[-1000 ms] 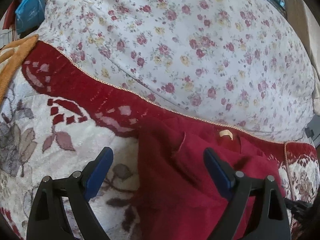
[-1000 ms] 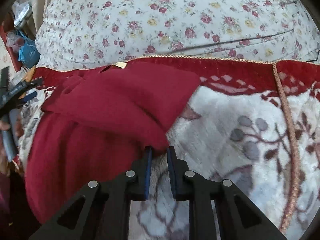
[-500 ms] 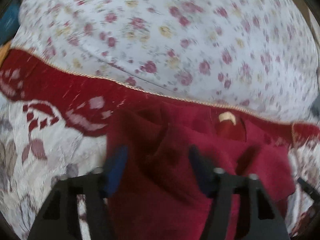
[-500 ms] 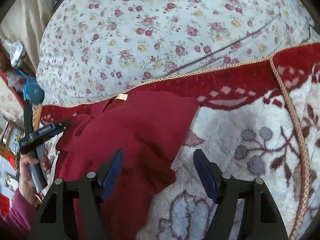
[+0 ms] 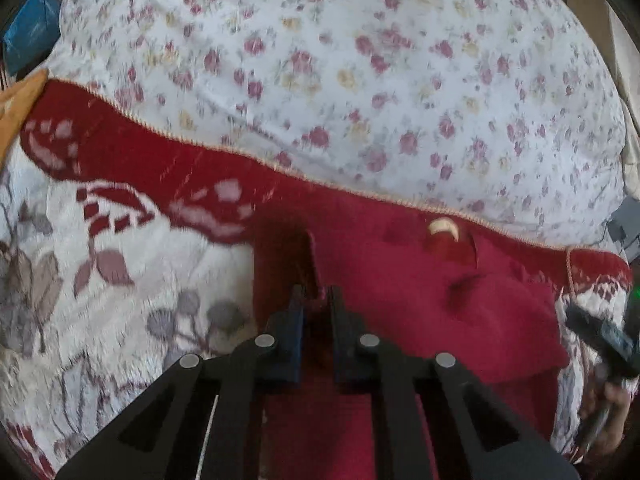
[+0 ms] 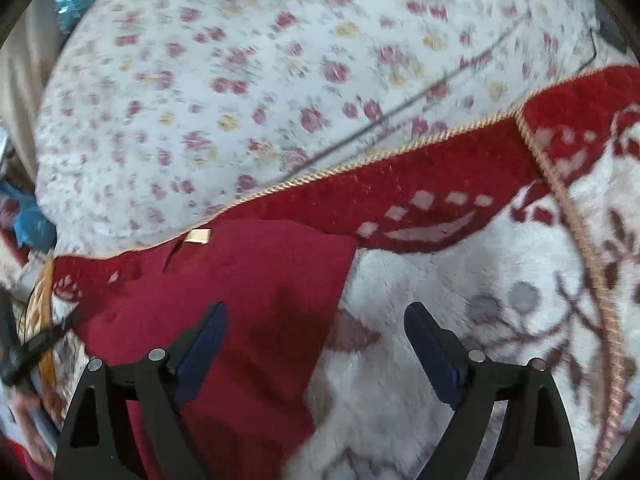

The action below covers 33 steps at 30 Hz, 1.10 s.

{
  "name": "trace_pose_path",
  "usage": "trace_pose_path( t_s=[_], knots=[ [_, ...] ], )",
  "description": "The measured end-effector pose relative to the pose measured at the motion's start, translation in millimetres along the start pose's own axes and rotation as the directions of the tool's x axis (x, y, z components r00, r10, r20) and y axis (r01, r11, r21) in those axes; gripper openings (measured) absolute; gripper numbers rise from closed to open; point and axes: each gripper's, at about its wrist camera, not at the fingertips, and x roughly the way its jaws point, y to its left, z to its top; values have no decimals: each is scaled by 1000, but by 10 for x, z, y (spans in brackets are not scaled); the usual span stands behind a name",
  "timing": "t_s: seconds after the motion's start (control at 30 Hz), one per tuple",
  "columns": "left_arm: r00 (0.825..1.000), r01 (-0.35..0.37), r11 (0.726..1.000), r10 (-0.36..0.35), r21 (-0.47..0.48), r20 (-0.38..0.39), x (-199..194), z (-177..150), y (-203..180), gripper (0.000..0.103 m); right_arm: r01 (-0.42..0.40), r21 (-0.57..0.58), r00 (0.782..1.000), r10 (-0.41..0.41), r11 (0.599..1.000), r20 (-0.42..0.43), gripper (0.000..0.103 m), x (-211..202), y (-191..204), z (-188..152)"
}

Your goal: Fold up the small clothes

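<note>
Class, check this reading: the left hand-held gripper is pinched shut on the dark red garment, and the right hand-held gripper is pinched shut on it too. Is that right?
Not quite. The left hand-held gripper does pinch the dark red garment, but the right hand-held gripper is opening, its fingers spread wide and gripping nothing, as the right wrist view shows.

My right gripper (image 6: 316, 340) is opening over the red garment's (image 6: 248, 300) right edge, nothing between its jaws. To its right, white plush blanket (image 6: 440, 272) is lying bare. Far off, a flowered quilt (image 6: 240, 80) is rising like a wall. At the left, my left gripper (image 5: 314, 312) is pinching a raised fold.
</note>
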Motion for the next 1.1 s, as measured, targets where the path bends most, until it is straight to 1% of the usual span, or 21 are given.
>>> trace_pose_path(
  t_s=[0.03,0.07,0.1,0.17,0.23,0.27,0.33,0.37,0.4,0.47,0.53,0.6,0.67,0.7,0.77,0.83,0.9,0.93,1.0,1.03,1.1],
  knots=[
    [1000,-16,1000,16,7,-10,44,-18,-8,10,-18,17,998,19,1000,-51,91,170,7,50],
    [1000,-24,1000,24,12,-17,73,-31,-22,10,-29,12,996,30,999,-84,64,259,35,71],
    [999,-28,999,28,16,-21,97,-38,-30,10,-18,-19,994,16,1000,-105,16,327,94,100],
    [999,-33,999,33,37,-14,115,-53,-76,11,94,-143,995,-97,985,-12,18,283,265,166],
    [999,-50,997,50,61,-6,140,-66,-125,12,183,-150,983,-182,972,26,18,312,265,179],
    [998,-64,996,65,68,-4,167,-71,-140,12,183,-122,983,-185,975,-2,18,364,203,168],
    [997,-69,996,70,62,-14,201,-78,-136,14,158,-67,987,-159,985,-7,28,289,111,133],
    [998,-64,997,65,52,-20,211,-81,-120,16,142,-40,990,-143,989,-5,41,161,74,95],
    [998,-60,997,61,46,-21,211,-82,-111,17,121,-33,993,-121,992,0,49,75,66,63],
    [998,-64,997,65,46,-18,212,-77,-123,17,54,-69,999,-54,996,8,51,-150,130,-79],
    [997,-73,996,73,53,-14,209,-85,-144,20,36,-142,999,-39,989,-12,51,-232,246,-231],
    [997,-78,995,78,57,-12,208,-105,-164,23,53,-219,996,-66,974,-54,51,-214,350,-442],
    [996,-85,994,85,64,-9,201,-125,-181,25,110,-280,986,-141,954,-93,51,-112,371,-613],
    [996,-88,994,88,69,-7,193,-134,-190,26,132,-300,982,-166,945,-87,51,-89,364,-701],
    [996,-92,993,93,68,-3,172,-146,-192,31,126,-279,988,-147,952,-56,51,-156,302,-756],
    [996,-90,994,90,66,1,149,-155,-192,39,97,-235,991,-117,967,-72,51,-225,258,-713],
    [996,-93,993,93,68,9,123,-156,-209,46,73,-184,996,-82,980,-44,57,-332,210,-612],
    [996,-94,993,94,71,13,115,-159,-223,48,80,-164,997,-82,983,-7,61,-375,206,-532],
    [995,-100,992,99,79,16,114,-161,-244,48,92,-132,995,-87,987,47,89,-383,217,-397],
    [995,-102,991,101,81,14,118,-164,-251,48,89,-119,995,-83,989,53,92,-330,223,-326],
    [994,-105,991,105,86,9,131,-171,-259,48,91,-97,996,-92,991,-7,92,-77,225,-196]
  ],
)
